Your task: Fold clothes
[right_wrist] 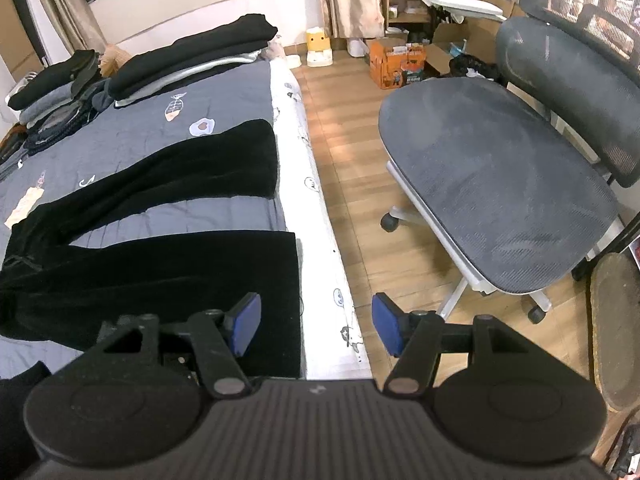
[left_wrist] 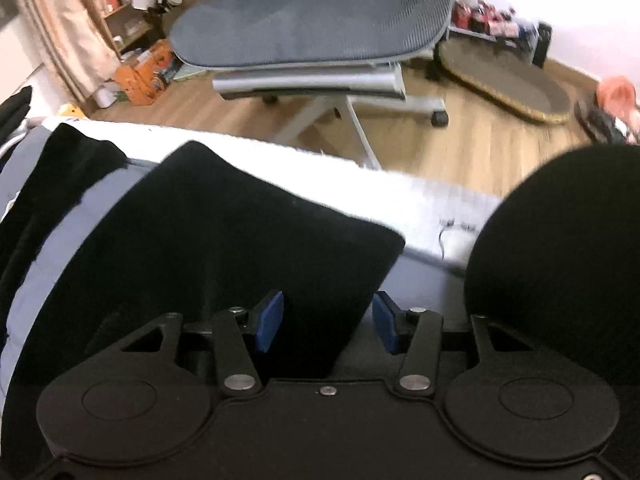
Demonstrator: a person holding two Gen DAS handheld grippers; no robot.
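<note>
Black trousers lie spread on the grey-blue quilt (right_wrist: 192, 96) of a bed, legs apart: the far leg (right_wrist: 224, 160) and the near leg (right_wrist: 180, 272), both with hems toward the white mattress edge (right_wrist: 304, 184). My right gripper (right_wrist: 316, 326) is open above the near leg's hem, its left pad over the cloth and its right pad past the bed edge. In the left wrist view a trouser leg (left_wrist: 224, 232) runs in between the blue pads (left_wrist: 270, 322) of my left gripper (left_wrist: 328, 322). Its jaws stand apart, the pads not pressing the cloth.
A grey mesh office chair (right_wrist: 500, 168) stands on the wooden floor beside the bed. Stacks of folded clothes (right_wrist: 192, 52) sit at the bed's far end. An orange box (right_wrist: 396, 62) and a bookshelf are beyond. A black rounded shape (left_wrist: 560, 260) fills the left wrist view's right side.
</note>
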